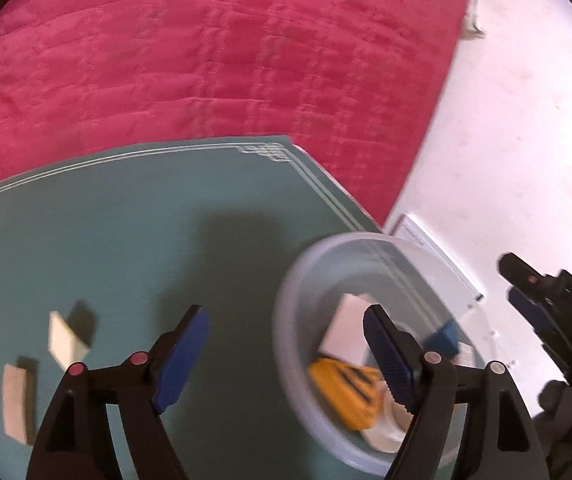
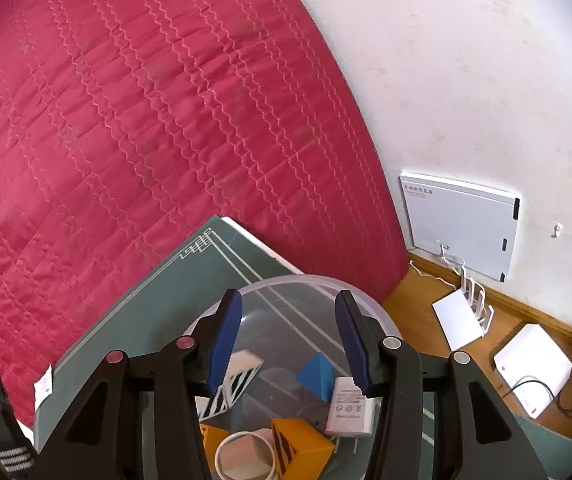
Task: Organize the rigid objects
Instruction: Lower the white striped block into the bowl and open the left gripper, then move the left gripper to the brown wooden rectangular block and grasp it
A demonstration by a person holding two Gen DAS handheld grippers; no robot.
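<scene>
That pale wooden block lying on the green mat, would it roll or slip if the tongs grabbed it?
Probably not. The pale wooden block looks flat-sided, so it should sit still rather than roll. It looks stiff, likely light for its size, and its plain faces should suit the ribbed pads of the left tongs.

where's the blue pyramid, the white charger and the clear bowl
blue pyramid (image 2: 317, 376), right wrist view, on its front face
white charger (image 2: 351, 410), right wrist view, on its printed top face
clear bowl (image 2: 286, 282), right wrist view, on its far rim
</scene>
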